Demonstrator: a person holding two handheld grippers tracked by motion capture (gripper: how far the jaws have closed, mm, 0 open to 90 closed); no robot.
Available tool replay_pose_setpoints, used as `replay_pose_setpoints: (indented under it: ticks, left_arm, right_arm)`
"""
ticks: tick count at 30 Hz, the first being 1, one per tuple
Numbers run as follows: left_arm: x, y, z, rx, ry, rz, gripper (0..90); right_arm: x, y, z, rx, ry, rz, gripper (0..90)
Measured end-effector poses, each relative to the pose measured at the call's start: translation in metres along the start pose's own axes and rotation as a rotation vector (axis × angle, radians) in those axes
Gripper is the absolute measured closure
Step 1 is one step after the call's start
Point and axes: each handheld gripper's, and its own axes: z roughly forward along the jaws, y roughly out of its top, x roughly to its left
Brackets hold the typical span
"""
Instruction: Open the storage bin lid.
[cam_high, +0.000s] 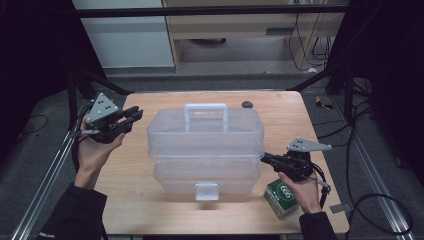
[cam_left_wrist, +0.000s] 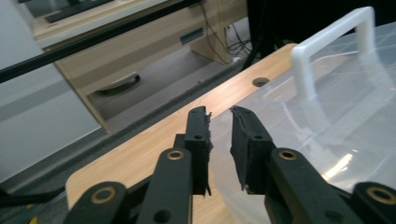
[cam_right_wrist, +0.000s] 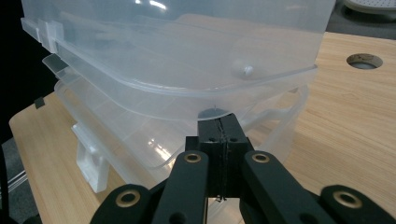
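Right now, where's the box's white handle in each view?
High view: white handle top centre, on the clear box.
Left gripper view: handle upper right.
Right gripper view: not in it.
Shared landmark: the table hole.

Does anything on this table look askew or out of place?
Yes. The clear plastic toolbox sits with its tiers staggered: the upper section overhangs the lower trays instead of stacking flush. The right gripper, shut, rests against its side rim.
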Motion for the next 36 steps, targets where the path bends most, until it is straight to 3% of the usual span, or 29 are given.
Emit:
replay_pose_setpoints:
  ticks: [4, 6, 8, 13, 18, 19, 24, 28, 33, 36]
  left_arm:
    - [0.004, -0.018, -0.009, -0.039, 0.029, -0.058, 81.8]
    - [0.004, -0.028, -0.013, -0.032, 0.020, -0.096, 82.5]
    - [0.003, -0.042, -0.015, -0.011, 0.039, -0.098, 83.6]
    - [0.001, -0.073, -0.019, -0.020, 0.020, -0.185, 86.7]
    - [-0.004, -0.094, -0.015, -0.005, -0.003, -0.228, 89.0]
    - [-0.006, -0.097, -0.013, 0.028, -0.004, -0.214, 89.1]
    - [-0.013, -0.108, -0.010, 0.050, -0.011, -0.222, 89.5]
    - [-0.020, -0.115, -0.008, 0.073, -0.060, -0.219, 89.6]
    - [-0.031, -0.114, -0.002, 0.089, -0.108, -0.182, 89.6]
    - [-0.041, -0.110, 0.000, 0.070, -0.172, -0.172, 89.6]
  right_arm:
    - [0.000, 0.000, 0.000, 0.000, 0.001, 0.001, 90.0]
    - [0.000, 0.000, 0.000, 0.001, -0.002, -0.001, 90.0]
    - [0.000, 0.000, 0.000, 0.000, -0.003, 0.000, 90.0]
    - [0.001, 0.000, 0.001, -0.001, -0.001, 0.003, 90.0]
    - [0.000, 0.000, 0.001, 0.002, -0.001, 0.001, 90.0]
    - [0.001, 0.000, 0.001, 0.003, 0.001, 0.002, 90.0]
    - [0.000, -0.001, 0.001, 0.001, 0.004, 0.002, 90.0]
    - [0.000, -0.002, 0.001, -0.001, 0.004, 0.002, 90.0]
    - [0.000, -0.002, 0.001, 0.000, 0.006, 0.007, 90.0]
    - [0.000, -0.002, 0.002, 0.000, 0.010, 0.007, 90.0]
